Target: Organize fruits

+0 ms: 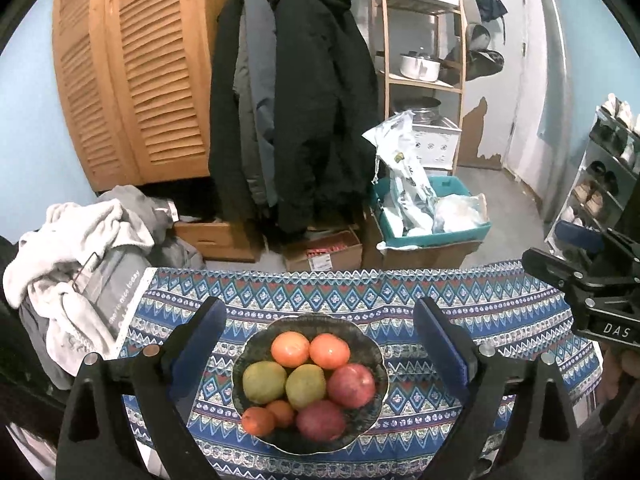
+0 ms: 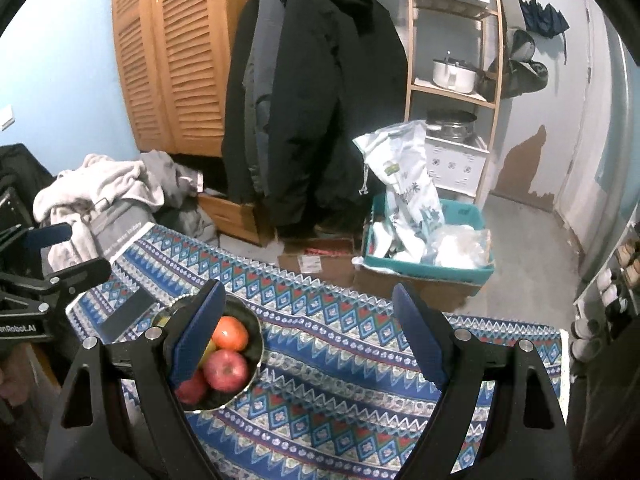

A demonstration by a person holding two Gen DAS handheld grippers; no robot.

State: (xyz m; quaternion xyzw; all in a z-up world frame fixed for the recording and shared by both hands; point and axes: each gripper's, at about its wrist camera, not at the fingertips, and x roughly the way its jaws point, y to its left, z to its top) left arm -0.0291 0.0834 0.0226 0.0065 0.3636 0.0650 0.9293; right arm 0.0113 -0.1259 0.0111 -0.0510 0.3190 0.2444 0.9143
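A dark scalloped bowl [image 1: 382, 364] sits on the blue patterned cloth [image 1: 500, 312]. It holds two big oranges [image 1: 290, 349], two green fruits [image 1: 265, 382], two red apples [image 1: 351, 385] and two small oranges [image 1: 258, 421]. My left gripper [image 1: 320, 324] is open and empty, its fingers either side of the bowl and above it. My right gripper [image 2: 310, 312] is open and empty over the cloth, right of the bowl [image 2: 256, 350]; its left finger [image 2: 196, 332] hides part of the fruit. An orange [image 2: 230, 333] and a red apple [image 2: 225, 369] show there.
A heap of grey and white clothes [image 1: 80, 240] lies at the table's left end. Behind the table stand hanging dark coats [image 1: 296, 120], cardboard boxes [image 1: 324, 252], a teal bin of bags [image 1: 432, 216], a wooden shelf with pots [image 1: 420, 68] and a shoe rack [image 1: 608, 176].
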